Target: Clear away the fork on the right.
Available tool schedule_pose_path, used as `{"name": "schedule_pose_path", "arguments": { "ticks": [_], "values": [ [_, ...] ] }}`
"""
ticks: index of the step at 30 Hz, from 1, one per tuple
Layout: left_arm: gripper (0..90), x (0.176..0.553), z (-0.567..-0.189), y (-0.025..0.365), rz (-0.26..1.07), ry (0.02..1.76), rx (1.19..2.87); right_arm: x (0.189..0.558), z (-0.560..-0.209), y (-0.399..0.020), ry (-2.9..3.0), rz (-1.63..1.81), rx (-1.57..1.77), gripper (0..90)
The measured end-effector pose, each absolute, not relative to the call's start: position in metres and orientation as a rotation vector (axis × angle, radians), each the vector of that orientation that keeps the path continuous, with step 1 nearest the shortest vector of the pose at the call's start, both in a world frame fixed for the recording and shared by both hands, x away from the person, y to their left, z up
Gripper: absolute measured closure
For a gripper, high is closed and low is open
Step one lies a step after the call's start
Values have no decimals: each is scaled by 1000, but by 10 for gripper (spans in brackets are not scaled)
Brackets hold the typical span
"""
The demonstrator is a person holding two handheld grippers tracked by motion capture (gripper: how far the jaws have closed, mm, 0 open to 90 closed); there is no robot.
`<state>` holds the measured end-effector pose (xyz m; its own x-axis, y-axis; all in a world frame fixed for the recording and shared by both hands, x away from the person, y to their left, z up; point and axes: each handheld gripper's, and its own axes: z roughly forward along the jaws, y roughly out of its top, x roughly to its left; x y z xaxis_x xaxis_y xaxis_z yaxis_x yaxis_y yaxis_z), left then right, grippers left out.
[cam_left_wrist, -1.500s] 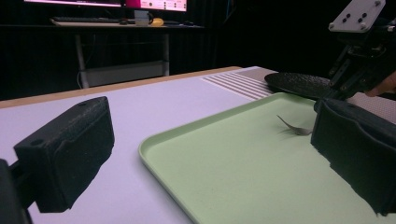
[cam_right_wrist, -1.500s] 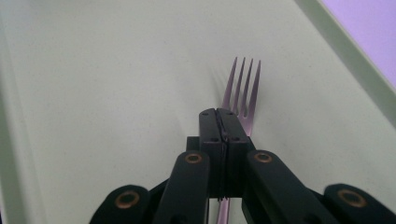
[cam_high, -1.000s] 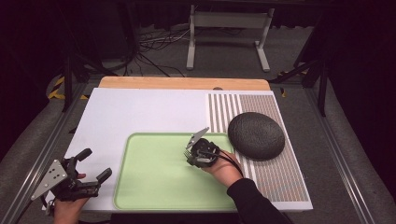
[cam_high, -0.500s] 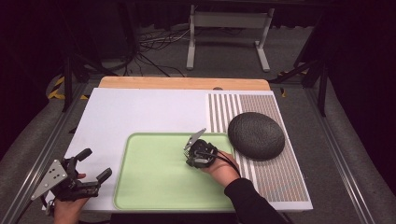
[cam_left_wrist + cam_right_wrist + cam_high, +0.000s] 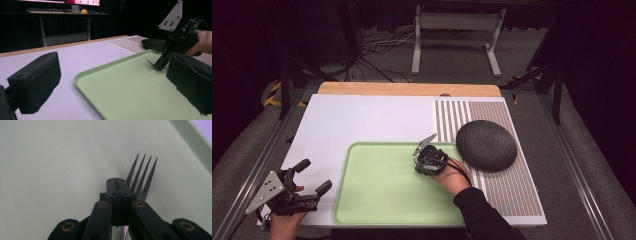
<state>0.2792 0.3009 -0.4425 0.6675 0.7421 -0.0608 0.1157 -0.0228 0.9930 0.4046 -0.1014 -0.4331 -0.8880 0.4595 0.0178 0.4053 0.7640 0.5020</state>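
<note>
Fork (image 5: 142,178) clamped in right gripper (image 5: 119,185) over green tray (image 5: 377,200).

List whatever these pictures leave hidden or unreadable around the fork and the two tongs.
- Fork handle: right gripper view, hidden by the right tongs closed on it; bottom edge cuts off the rest.
- Fork in the high view: too small, under the right tongs.
- Dark round object: high view, what it is cannot be told.
- Left tongs: left gripper view, right pad cut by the frame edge.

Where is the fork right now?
The fork is clamped in the right gripper, tines down at the green tray, near its upper right part in the high view, left of the dark round pad.
</note>
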Motion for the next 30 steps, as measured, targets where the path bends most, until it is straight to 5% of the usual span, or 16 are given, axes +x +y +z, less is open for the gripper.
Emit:
{"name": "schedule_pose_path", "arguments": {
  "ticks": [30],
  "values": [
    [1, 280, -443, 300, 577, 738, 1540, 418, -432, -141, 2762, 758, 860, 900]
  ]
}}
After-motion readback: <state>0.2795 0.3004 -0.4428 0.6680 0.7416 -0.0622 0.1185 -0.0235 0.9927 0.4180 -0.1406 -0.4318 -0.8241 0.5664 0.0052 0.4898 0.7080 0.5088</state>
